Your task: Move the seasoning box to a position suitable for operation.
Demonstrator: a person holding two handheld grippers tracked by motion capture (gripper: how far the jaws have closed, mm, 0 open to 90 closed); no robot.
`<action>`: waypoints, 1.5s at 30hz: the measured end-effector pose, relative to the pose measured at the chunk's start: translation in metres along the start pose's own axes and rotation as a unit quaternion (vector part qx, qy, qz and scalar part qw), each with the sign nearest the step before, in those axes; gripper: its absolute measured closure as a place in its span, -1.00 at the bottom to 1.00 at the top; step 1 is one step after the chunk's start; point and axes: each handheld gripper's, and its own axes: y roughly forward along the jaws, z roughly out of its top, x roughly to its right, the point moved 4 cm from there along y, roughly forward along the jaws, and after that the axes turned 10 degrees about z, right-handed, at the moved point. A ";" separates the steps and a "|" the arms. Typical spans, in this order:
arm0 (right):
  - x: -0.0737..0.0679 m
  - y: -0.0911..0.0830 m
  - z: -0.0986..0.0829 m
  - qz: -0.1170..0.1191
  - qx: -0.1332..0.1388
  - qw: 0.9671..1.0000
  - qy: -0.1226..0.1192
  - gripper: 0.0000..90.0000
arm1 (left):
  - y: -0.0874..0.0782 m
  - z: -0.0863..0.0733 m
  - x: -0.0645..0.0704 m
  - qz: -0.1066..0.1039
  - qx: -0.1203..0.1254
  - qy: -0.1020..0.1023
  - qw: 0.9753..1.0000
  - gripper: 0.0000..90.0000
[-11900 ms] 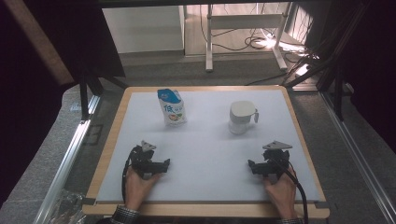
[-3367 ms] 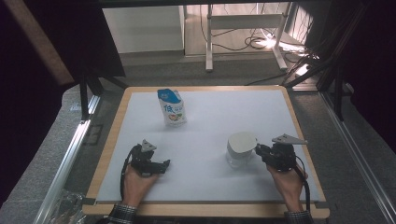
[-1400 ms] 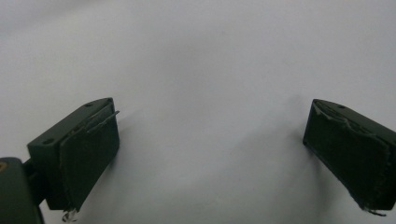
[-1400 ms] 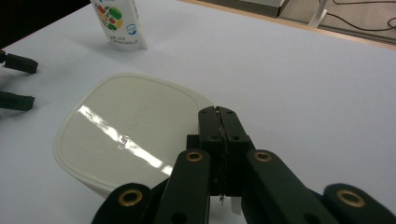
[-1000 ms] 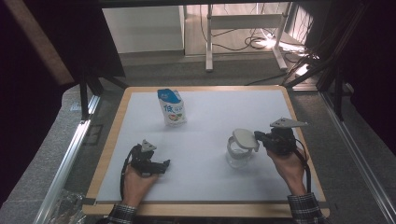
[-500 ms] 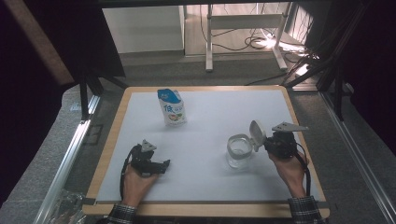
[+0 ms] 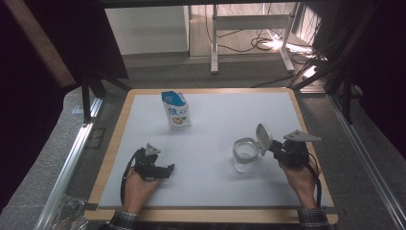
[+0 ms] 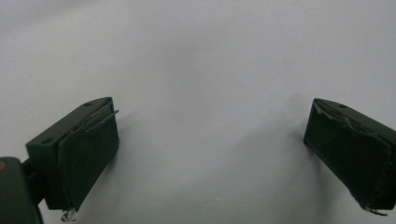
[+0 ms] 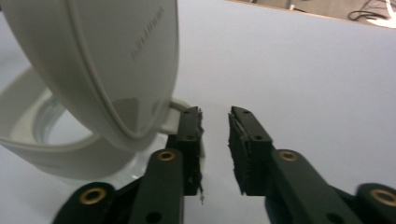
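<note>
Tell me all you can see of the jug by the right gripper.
The jug is a clear, glass-like pot with a white rim, upright on the white table, right of centre. Its white hinged lid stands open, tilted toward the right gripper. In the right gripper view the lid rises just left of the jaws, which stand slightly apart with nothing between them; contact cannot be told.

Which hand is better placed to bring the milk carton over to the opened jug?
Left. The left tool sits open and empty, nearer the milk carton. The right tool is beside the jug and its raised lid.
</note>
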 end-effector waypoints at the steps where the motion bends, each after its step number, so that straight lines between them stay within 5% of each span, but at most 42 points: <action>1: 0.000 -0.001 -0.002 -0.005 0.000 1.000 -0.001 0.54 | 0.000 0.000 0.000 0.000 0.000 0.000 1.000 -0.94; 11: 0.004 -0.001 -0.030 -0.013 0.003 1.000 0.017 0.23 | 0.000 0.000 -0.001 -0.003 0.000 -0.002 1.000 -0.93; 20: 0.003 0.006 -0.046 -0.011 -0.009 1.000 0.015 0.11 | -0.004 0.008 -0.012 -0.040 -0.009 -0.007 0.999 -0.89; 32: 0.003 0.018 -0.067 -0.008 -0.034 0.999 0.012 0.04 | -0.005 0.039 -0.029 -0.066 0.005 0.005 0.998 -0.88; 45: 0.004 0.023 -0.070 -0.006 -0.054 0.998 0.012 -0.09 | -0.004 0.070 -0.047 -0.082 0.030 0.012 0.996 -0.87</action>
